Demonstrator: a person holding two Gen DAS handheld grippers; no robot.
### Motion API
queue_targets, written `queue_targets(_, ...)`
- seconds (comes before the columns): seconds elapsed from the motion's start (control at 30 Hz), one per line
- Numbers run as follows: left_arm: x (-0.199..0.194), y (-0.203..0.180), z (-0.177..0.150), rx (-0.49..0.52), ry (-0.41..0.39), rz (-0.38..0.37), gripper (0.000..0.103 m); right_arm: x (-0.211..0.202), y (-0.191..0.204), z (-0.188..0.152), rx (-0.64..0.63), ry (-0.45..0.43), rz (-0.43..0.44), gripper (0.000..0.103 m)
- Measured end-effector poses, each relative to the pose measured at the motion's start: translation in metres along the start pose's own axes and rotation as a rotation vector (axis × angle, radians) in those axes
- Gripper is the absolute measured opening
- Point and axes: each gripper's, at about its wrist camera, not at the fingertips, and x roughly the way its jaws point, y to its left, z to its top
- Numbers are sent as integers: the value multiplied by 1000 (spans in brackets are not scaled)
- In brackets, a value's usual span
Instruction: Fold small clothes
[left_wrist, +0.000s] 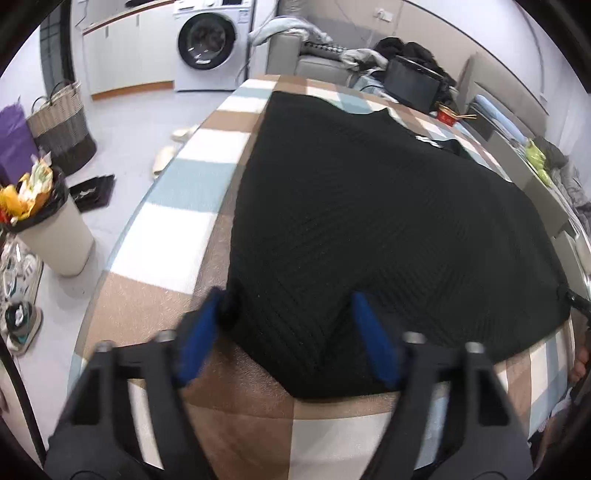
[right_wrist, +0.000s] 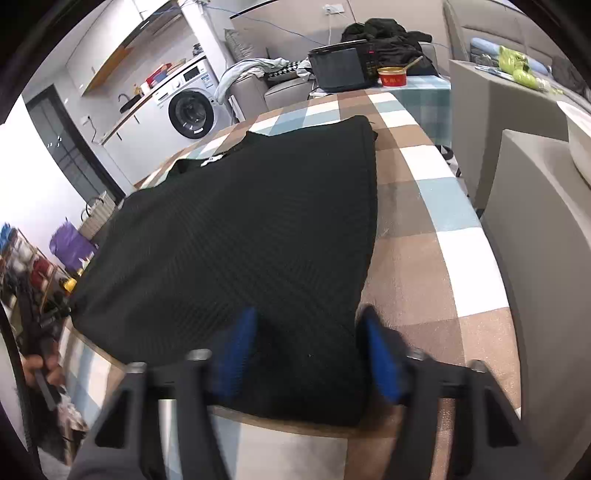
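Left hand-held gripper (left_wrist: 286, 332): tilted steeply down over the near left corner of the black knit garment (left_wrist: 369, 229); its blue fingers (left_wrist: 195, 350) stand apart, with a bunch of the hem between them. The left finger touches the corner's edge, the right finger lies on top of the cloth; whether the pads press is not clear.
Right hand-held gripper (right_wrist: 310, 350): also angled down, over the near right corner of the black knit garment (right_wrist: 240, 229); its fingers stand apart, the left blue finger (right_wrist: 236, 350) on the cloth, the right one at the garment's right edge. Cloth lies between them; a firm clamp cannot be told.
Person: a hand (right_wrist: 40, 369) grasping the other gripper's handle shows at the far left of the right wrist view.
Garment place: spread flat on the checked cloth of the table (left_wrist: 177, 236), reaching away from both grippers; its near hem runs close to the table's near edge.
Edges: the garment's left edge lies just beyond the left gripper's left finger; its right edge runs ahead from the right gripper's right finger.
Open room: bare checked cloth left of the left gripper and right of the right gripper (right_wrist: 436, 236); ahead, past the garment's far end, stand a dark box (right_wrist: 340, 70) and a red bowl (right_wrist: 392, 76).
Off the table: a full bin (left_wrist: 55, 229) on the floor to the left gripper's left, a washing machine (left_wrist: 210, 40) far ahead.
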Motion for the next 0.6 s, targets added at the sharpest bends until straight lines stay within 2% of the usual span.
queue_targets(0.03, -1, -1, 0, -3, 2, -13, 47, 1, 0, 0, -2, 6, 17, 40)
queue_targets(0.07, -2, -3, -1, 2, 7, -32, 34, 2, 0, -1, 6, 12, 33, 34)
queue_targets(0.1, -3, -5, -1, 10, 12, -36, 28, 2, 0, -1, 10, 10, 32, 27)
queue_targets(0.2, -9, -11, -6, 39, 11, -9, 25, -2, 4, -1, -17, 20, 36, 16)
queue_targets(0.33, -18, -10, -16, 25, 24, -6, 25, -7, 6, -6, -62, 41, 32, 15)
queue_targets(0.4, -23, -13, -19, 38, 29, 6, 29, -9, 4, -6, -65, 46, 21, 17)
queue_targets(0.43, -27, -13, -20, 32, 21, 29, 35, -12, 2, -5, -50, 37, 8, 19)
queue_targets(0.5, -34, -11, -18, 13, 9, 76, 57, -18, -4, -1, -20, 14, -5, 28)
queue_targets(0.6, -49, -7, -14, -16, -53, 104, 65, -35, -5, 9, 3, -64, -2, 34)
